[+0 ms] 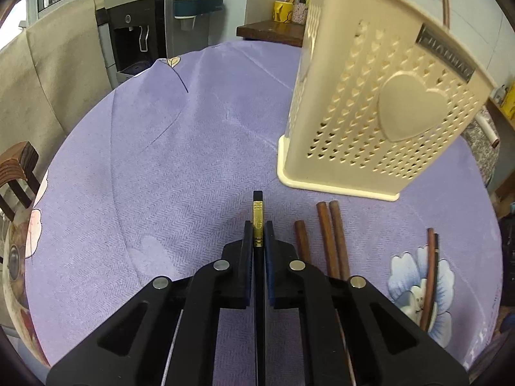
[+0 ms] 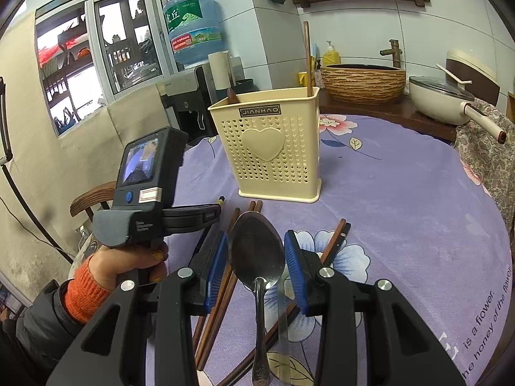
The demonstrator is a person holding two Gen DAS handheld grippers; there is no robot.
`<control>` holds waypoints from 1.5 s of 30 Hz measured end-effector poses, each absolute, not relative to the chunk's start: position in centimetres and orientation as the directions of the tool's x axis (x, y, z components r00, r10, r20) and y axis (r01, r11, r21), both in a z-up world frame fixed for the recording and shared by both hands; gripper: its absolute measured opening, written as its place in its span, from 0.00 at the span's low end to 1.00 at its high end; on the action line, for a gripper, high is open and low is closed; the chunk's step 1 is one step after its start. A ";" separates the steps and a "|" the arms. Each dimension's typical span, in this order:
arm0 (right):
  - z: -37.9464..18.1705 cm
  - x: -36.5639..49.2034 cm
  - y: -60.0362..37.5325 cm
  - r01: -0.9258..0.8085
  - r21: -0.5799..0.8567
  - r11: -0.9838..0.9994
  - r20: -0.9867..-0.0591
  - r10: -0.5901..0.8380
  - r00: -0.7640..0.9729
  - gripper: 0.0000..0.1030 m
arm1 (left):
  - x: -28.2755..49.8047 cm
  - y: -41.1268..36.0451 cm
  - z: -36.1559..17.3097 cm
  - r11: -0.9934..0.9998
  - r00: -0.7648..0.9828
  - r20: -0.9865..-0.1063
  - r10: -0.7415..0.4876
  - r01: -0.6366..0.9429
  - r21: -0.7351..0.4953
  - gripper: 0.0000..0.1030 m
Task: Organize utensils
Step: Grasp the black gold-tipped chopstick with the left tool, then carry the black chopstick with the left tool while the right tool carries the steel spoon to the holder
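A cream perforated utensil holder (image 2: pixel 273 148) with a heart on its face stands on the purple tablecloth; it also shows in the left wrist view (image 1: pixel 373 109). A brown chopstick (image 2: pixel 307 58) stands in it. My left gripper (image 1: pixel 257 231) is shut on a black chopstick with a gold band (image 1: pixel 257 217), just short of the holder's base. Brown chopsticks (image 1: pixel 333 234) lie right of it. My right gripper (image 2: pixel 257 254) is open, its blue pads either side of a metal spoon (image 2: pixel 257 254) whose bowl lies over brown chopsticks (image 2: pixel 222 292).
The round table's purple flowered cloth (image 2: pixel 402 212) extends right of the holder. A water dispenser (image 2: pixel 193 64) and a wooden chair (image 2: pixel 93 196) are at the left. A sink basin (image 2: pixel 363 82) and a white pan (image 2: pixel 447 96) stand on the counter behind.
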State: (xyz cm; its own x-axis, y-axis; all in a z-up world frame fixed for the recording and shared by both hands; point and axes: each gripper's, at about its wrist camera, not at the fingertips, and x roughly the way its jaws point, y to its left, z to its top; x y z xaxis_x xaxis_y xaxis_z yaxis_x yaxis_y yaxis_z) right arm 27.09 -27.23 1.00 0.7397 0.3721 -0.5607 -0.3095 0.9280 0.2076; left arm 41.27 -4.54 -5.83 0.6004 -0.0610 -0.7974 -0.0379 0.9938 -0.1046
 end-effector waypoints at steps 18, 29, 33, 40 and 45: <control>4.2 25.5 -27.4 -0.370 0.220 0.903 -0.515 0.430 0.742 0.34 | 32.0 -2.4 4.7 0.970 0.751 -0.618 -0.231 0.130 -0.205 0.07; 4.7 25.0 -27.4 -0.375 0.231 0.898 -0.505 0.440 0.742 0.34 | 28.5 -1.0 8.5 0.961 0.798 -0.544 -0.260 0.161 -0.223 0.07; 5.0 24.8 -27.0 -0.384 0.220 0.897 -0.500 0.442 0.745 0.34 | 28.1 -0.8 9.6 0.961 0.813 -0.521 -0.261 0.167 -0.222 0.07; 5.4 25.3 -26.7 -0.396 0.212 0.893 -0.500 0.448 0.742 0.34 | 28.8 -1.0 10.6 0.963 0.821 -0.510 -0.258 0.175 -0.206 0.07; 6.2 26.1 -27.0 -0.404 0.225 0.887 -0.490 0.461 0.740 0.34 | 29.5 -1.0 11.5 0.960 0.822 -0.501 -0.271 0.190 -0.207 0.07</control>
